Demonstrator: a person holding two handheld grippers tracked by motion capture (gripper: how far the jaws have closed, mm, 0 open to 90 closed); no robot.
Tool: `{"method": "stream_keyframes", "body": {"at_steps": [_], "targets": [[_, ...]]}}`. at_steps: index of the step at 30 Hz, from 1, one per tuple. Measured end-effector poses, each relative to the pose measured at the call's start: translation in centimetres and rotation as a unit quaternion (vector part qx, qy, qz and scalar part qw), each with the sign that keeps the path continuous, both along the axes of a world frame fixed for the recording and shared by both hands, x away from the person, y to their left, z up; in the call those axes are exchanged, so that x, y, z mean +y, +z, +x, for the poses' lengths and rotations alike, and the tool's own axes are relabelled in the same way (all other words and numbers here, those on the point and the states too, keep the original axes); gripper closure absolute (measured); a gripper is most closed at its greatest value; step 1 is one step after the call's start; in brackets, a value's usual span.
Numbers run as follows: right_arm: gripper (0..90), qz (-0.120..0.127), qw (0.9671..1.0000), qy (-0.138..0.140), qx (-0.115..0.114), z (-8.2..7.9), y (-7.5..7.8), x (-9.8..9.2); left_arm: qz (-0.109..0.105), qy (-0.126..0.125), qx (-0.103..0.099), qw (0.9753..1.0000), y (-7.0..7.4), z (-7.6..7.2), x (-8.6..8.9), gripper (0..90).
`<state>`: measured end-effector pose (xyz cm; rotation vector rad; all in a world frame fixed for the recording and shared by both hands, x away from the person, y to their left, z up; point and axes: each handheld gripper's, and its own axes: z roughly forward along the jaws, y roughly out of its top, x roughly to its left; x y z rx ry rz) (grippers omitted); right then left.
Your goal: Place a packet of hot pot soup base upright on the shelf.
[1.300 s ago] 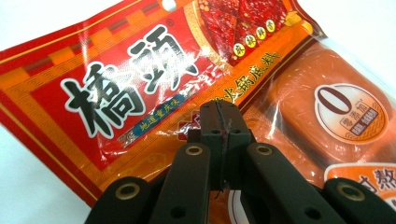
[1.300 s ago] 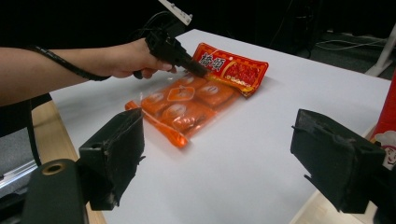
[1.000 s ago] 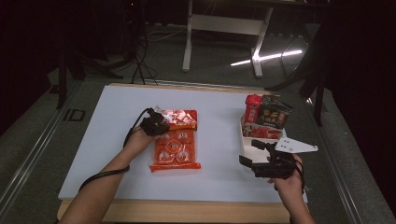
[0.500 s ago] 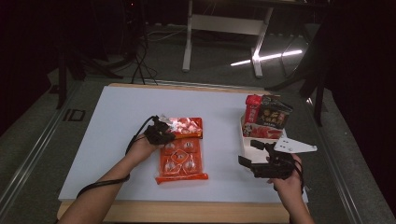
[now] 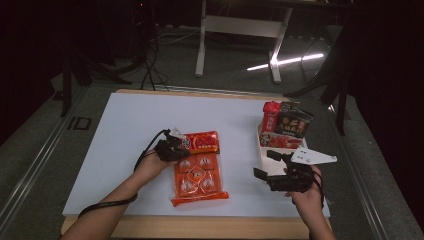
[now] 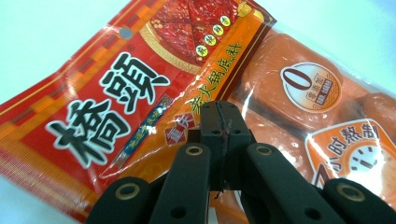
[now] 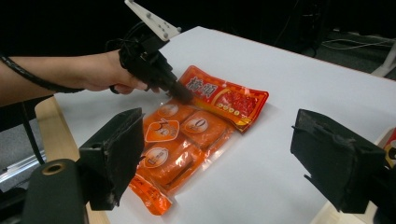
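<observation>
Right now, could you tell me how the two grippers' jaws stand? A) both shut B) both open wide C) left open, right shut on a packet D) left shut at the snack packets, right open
D: in the left gripper view the left gripper has its jaws pressed together over the red packet and orange packet, while the right gripper holds its jaws wide apart with nothing between them.

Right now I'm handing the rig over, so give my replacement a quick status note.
Left gripper: jaws closed, pressed on the red-and-orange snack pack lying flat mid-table; whether it pinches the film is unclear.
Right gripper: open, empty, hovering beside the white box at the table's right.
The box holds upright snack packets.
Done: those packets are boxed.
Left: probably moving the flat pack toward the box.
</observation>
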<state>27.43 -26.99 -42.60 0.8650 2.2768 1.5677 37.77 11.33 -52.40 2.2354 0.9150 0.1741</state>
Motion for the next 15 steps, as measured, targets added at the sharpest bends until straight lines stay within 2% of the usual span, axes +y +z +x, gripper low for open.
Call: {"method": "stream_keyframes", "body": {"at_steps": [2,6,11,13,15], "targets": [[17.3,0.002,1.0,0.0,0.001,0.0,0.0,0.0,0.0,0.007,-0.005,1.0,0.1,-0.4,0.5,90.0],[17.3,0.001,1.0,0.001,0.001,0.0,0.0,0.0,0.006,0.018,-0.001,0.9998,0.2,-1.1,2.0,90.0],[17.3,-0.001,1.0,0.002,0.002,0.1,0.0,0.1,0.016,0.014,0.024,0.9995,-0.2,-2.3,3.3,90.0],[17.3,-0.001,1.0,0.002,0.002,0.1,0.0,0.2,0.009,0.01,0.036,0.9993,-0.7,-2.7,3.3,90.0],[17.3,-0.003,1.0,0.001,0.001,0.1,0.0,0.2,0.0,0.015,0.036,0.9992,-0.9,-3.0,3.3,90.0]]}}
